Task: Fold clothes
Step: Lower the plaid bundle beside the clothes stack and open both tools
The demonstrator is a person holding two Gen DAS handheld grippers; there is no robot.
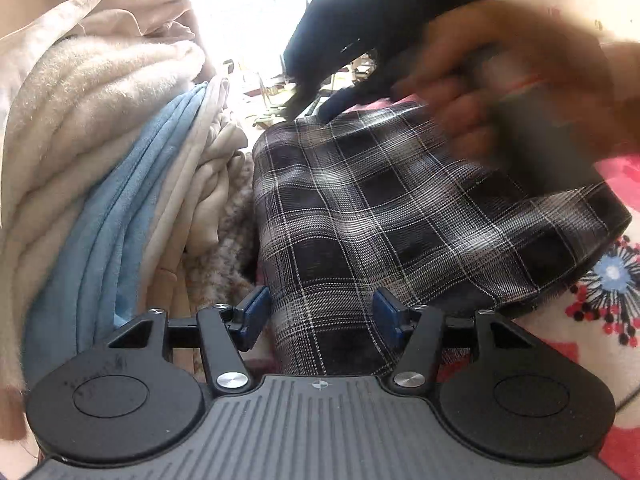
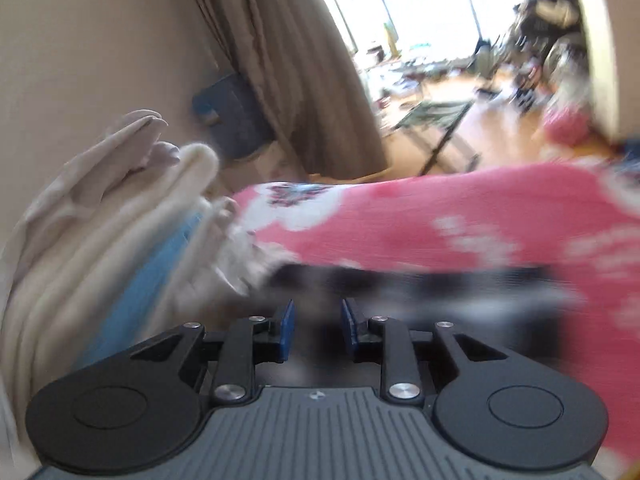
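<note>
A folded black-and-white plaid garment [image 1: 380, 208] lies on the pink floral bedspread [image 1: 612, 320]. My left gripper [image 1: 320, 316] stands open at its near end, and the cloth runs between and under the blue pads [image 1: 252, 316] without being pinched. At the garment's far edge is my right gripper [image 1: 316, 106], blurred, with a hand [image 1: 500, 80] around it and its fingers apart. In the right wrist view the right gripper [image 2: 318, 330] shows a gap between its pads. The plaid garment [image 2: 420, 280] is a dark blur just beyond and between them.
A tall stack of folded cream and blue blankets [image 1: 100, 152] rises at the left, close to the garment, and shows again as blankets [image 2: 100, 240] in the right wrist view. Beyond the bed hang a brown curtain [image 2: 300, 60] and a bright window, with a folding stand [image 2: 436, 120] on the wooden floor.
</note>
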